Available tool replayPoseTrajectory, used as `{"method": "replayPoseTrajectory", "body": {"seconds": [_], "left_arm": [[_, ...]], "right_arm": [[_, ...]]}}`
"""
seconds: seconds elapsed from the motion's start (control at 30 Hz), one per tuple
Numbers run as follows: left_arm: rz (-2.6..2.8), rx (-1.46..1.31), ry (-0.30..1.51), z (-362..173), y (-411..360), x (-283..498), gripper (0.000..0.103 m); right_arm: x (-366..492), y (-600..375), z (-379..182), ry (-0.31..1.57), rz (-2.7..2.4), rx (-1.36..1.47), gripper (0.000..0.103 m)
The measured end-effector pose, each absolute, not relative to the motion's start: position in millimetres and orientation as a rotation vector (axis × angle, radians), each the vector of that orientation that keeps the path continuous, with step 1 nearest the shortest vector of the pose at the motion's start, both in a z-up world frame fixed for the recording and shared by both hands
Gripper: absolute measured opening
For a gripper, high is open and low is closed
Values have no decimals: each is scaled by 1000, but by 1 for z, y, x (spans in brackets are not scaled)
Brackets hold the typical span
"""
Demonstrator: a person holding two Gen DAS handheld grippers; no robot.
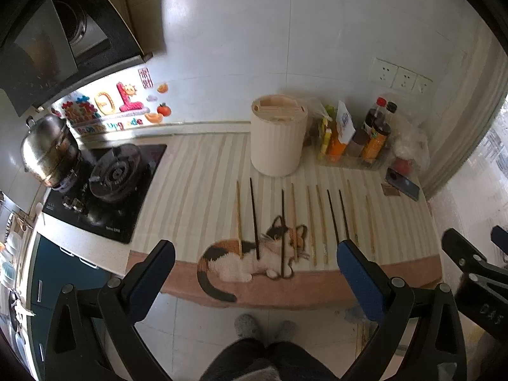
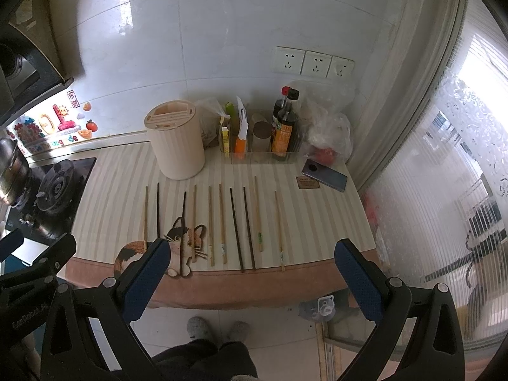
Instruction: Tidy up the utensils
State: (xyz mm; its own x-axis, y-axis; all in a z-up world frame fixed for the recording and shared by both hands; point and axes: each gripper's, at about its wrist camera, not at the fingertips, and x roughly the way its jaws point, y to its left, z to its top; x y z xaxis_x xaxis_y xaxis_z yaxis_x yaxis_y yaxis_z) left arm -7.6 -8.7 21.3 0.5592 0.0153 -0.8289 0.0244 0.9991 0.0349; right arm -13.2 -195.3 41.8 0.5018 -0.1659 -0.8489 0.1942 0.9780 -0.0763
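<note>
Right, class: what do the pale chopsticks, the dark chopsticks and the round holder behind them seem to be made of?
Pale chopsticks: probably bamboo or wood, matte tan.
Dark chopsticks: possibly lacquered wood or plastic; near-black, material unclear.
Round holder: likely plastic, matte cream, ribbed wall, slotted top.

Ten chopsticks [image 2: 222, 223], wooden and black, flat in spaced row on striped mat; cream holder [image 2: 175, 141] upright behind.

At lower left, a blue finger [image 2: 149, 282] covers part of the cat picture [image 2: 184, 241]; the pot [image 2: 9, 171] is cut off at the left edge.
</note>
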Motion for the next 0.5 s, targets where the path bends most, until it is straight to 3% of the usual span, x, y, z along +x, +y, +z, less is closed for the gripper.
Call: {"method": "replayPoseTrajectory", "body": {"seconds": [0.27,0.5], "left_arm": [[124,121,892,-15,-16,29,103],[221,159,935,-85,2,75,103]], "right_arm": [[1,-208,34,935,-213,15,103],[50,-217,-28,993,-179,-7,99]]}}
